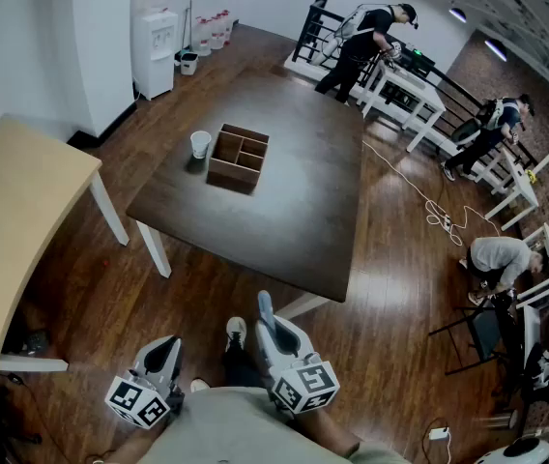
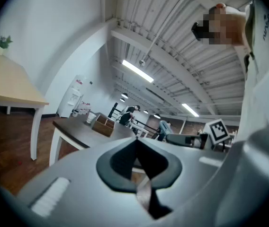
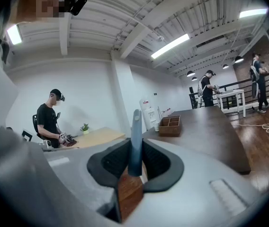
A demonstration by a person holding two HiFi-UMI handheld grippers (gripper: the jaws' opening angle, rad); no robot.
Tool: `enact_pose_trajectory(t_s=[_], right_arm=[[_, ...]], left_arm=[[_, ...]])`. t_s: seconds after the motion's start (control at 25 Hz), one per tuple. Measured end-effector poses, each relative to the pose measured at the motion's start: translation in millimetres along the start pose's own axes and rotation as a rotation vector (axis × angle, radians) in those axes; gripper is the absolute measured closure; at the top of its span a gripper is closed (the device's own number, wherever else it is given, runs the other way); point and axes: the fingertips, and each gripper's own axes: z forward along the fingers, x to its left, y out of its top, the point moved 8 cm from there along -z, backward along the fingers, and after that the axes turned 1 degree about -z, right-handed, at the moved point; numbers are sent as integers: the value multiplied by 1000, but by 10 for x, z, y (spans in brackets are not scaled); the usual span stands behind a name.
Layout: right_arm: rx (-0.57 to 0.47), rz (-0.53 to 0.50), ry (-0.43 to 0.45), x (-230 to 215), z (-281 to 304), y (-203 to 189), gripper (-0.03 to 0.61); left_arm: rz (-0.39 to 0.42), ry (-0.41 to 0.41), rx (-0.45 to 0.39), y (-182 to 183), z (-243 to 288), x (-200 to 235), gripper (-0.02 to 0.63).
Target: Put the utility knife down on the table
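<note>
A blue-grey utility knife (image 1: 263, 307) sticks up from my right gripper (image 1: 267, 325), which is shut on it just off the near edge of the dark table (image 1: 284, 211). In the right gripper view the knife (image 3: 135, 126) stands upright between the black pads (image 3: 156, 162), and the dark table (image 3: 205, 126) stretches ahead on the right. My left gripper (image 1: 166, 348) hangs at the lower left beside my body, its jaws together and empty. In the left gripper view the left gripper (image 2: 135, 143) holds nothing, and the dark table (image 2: 77, 129) lies ahead.
On the dark table's far left stand a partitioned wooden box (image 1: 238, 158) and a white cup (image 1: 200, 144). A light wooden table (image 1: 14, 230) stands to the left. People work at white benches (image 1: 405, 90) at the back right, and a cable (image 1: 419, 196) runs across the floor.
</note>
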Motion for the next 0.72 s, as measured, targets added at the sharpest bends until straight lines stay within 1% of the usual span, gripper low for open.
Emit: enact_pose_trajectory(t_s=[0.24,0.44,0.56,0.72], right_arm=[[4,18,20,-465,550,138,505],[29,53,33,-995,1095,277,505],[98,85,42,-1335,1416,286,505],[234,80,26,-1812,1909,149,505]], left_arm=[[19,52,-1,209,584,222,612],[75,48,30,457,1303,337,612],[89,51,49,584,1677,353,612],[110,50,72,692,2152,403,612]])
